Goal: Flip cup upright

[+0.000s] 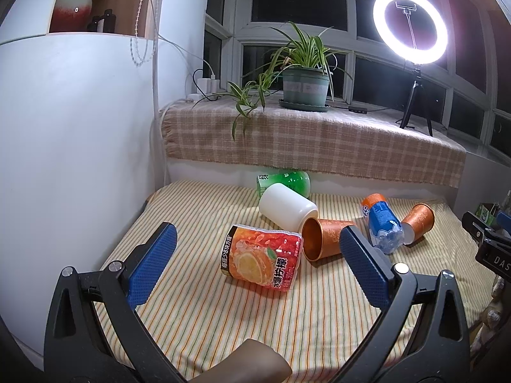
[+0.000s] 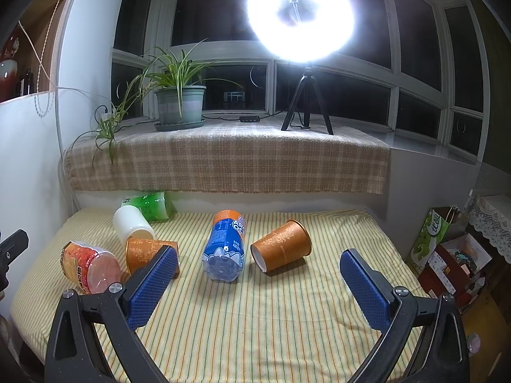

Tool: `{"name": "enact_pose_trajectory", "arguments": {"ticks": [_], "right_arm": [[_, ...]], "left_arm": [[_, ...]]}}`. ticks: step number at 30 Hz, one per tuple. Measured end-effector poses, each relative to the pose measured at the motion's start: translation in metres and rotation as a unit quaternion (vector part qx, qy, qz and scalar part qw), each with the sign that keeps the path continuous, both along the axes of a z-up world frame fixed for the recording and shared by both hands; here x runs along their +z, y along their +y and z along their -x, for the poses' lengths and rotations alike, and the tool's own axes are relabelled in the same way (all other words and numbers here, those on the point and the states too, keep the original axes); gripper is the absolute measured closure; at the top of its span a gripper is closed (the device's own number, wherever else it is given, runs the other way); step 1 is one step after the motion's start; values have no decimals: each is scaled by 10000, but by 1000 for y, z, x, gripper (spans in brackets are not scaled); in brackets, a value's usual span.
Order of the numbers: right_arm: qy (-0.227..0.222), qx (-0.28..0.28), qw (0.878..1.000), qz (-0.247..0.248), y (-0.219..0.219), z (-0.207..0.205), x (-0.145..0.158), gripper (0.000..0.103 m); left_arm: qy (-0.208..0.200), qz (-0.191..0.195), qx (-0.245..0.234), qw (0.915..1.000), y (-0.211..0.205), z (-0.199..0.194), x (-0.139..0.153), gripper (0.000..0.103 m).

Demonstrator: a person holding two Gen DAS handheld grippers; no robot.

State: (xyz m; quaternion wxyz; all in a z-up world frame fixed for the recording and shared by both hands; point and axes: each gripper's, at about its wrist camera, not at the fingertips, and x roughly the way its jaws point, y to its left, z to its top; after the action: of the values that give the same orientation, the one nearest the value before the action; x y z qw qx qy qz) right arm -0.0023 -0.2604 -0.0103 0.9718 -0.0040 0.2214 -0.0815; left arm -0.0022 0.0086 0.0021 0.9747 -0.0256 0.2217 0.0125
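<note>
Room: night, dark window panes, ring light [image 2: 300, 16] on a tripod, potted plant [image 1: 305, 84] on a sill draped in plaid cloth [image 2: 223, 162]
Bench: striped cloth [image 2: 271, 312]; white wall close along its left edge, sill drop at the back, right edge falling off beside a green bag [image 2: 429, 234] and boxes
Open room: bare cloth in the near half, in front of both grippers
Left gripper [image 1: 255, 255]: open wide, holding nothing, above the near cloth
Right gripper [image 2: 258, 274]: open wide, empty
Near orange cup [image 1: 322, 237]: on its side, mouth toward the left camera, touching the white cup [image 1: 286, 207]
Far orange cup [image 2: 282, 250]: on its side, free room to its right
Clutter: orange-label bottle [image 1: 262, 257], blue bottle [image 2: 225, 245], green bottle [image 2: 148, 206] at the back
Left view only: near cup's hollow, red vase [image 1: 72, 3] on a shelf
Right view only: far cup's white base
</note>
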Motion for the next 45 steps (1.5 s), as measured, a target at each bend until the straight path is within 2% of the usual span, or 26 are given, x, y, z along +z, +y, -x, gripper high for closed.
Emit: {"name": "enact_pose_trajectory", "arguments": {"ticks": [45], "right_arm": [[-1,193,9996,223,19,-15,-1,0]], "left_arm": [[73,108,138,9998,10,-2,-6,0]]}}
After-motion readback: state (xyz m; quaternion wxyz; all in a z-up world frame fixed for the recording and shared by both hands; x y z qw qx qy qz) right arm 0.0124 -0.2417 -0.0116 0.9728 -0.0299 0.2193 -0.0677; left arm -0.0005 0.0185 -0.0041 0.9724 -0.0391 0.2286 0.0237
